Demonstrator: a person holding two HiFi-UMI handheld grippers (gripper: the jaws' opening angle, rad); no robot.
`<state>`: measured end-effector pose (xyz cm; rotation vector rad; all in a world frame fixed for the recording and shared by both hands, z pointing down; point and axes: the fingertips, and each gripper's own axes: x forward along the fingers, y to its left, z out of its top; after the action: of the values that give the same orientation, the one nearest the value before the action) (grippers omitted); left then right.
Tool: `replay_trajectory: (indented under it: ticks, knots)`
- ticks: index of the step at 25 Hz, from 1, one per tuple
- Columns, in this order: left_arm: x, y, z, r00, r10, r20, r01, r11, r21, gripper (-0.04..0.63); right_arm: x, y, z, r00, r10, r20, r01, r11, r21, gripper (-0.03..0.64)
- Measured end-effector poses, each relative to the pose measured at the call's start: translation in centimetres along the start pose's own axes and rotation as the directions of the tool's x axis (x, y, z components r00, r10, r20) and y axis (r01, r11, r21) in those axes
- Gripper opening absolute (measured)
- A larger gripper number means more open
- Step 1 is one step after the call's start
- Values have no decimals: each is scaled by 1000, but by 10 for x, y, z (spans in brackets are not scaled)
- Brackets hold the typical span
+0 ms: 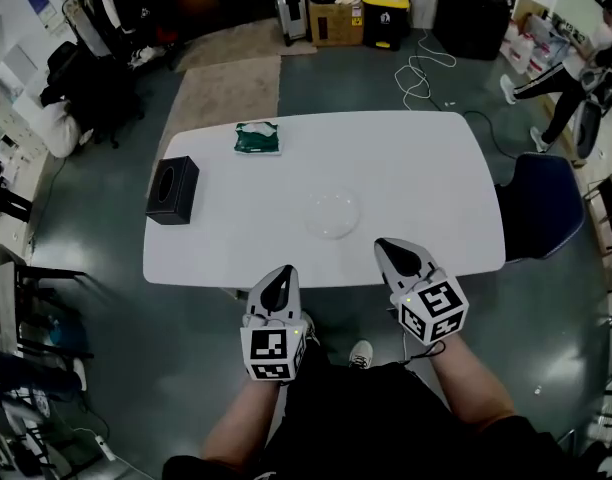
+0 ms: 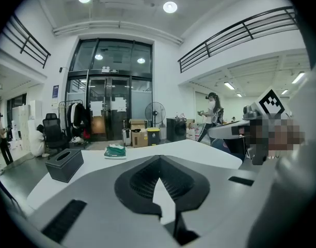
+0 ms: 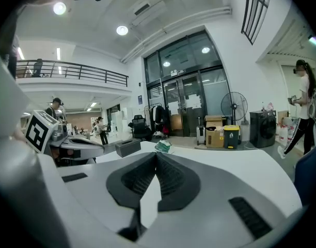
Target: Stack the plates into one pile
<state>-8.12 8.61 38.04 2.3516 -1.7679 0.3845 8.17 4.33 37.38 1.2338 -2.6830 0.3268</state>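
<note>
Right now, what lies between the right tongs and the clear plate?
Nothing: only bare white tabletop separates the right tongs from the clear plate, seen in the head view.

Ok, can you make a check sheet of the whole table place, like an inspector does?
Surface: white table, mostly bare.
Job's things: clear plate mid-table; one or a pile, cannot tell.
Clutter: black tissue box at the left, green packet on the far side.
Grippers: left gripper and right gripper, fingers shut, empty, by the near edge.
Cables: white cable on the floor beyond.
Surroundings: blue chair, cardboard boxes, a person.
</note>
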Motion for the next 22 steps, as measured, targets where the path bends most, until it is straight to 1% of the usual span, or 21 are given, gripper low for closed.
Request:
replay_trajectory:
  ticks: [7, 14, 22]
  knots:
    - [-11, -17, 0, 1000, 9, 8, -9, 1000, -3, 18, -14, 2, -6, 1000, 18, 4, -18, 1000, 16, 17]
    - [-8, -21, -4, 1000, -7, 15, 7, 1000, -6, 18, -16, 3, -10, 1000, 17, 4, -17, 1000, 14, 17]
    - [-10, -24, -7, 1000, -8, 16, 9, 1000, -19, 18, -20, 5, -15, 1000, 17, -7, -17, 1000, 9, 17]
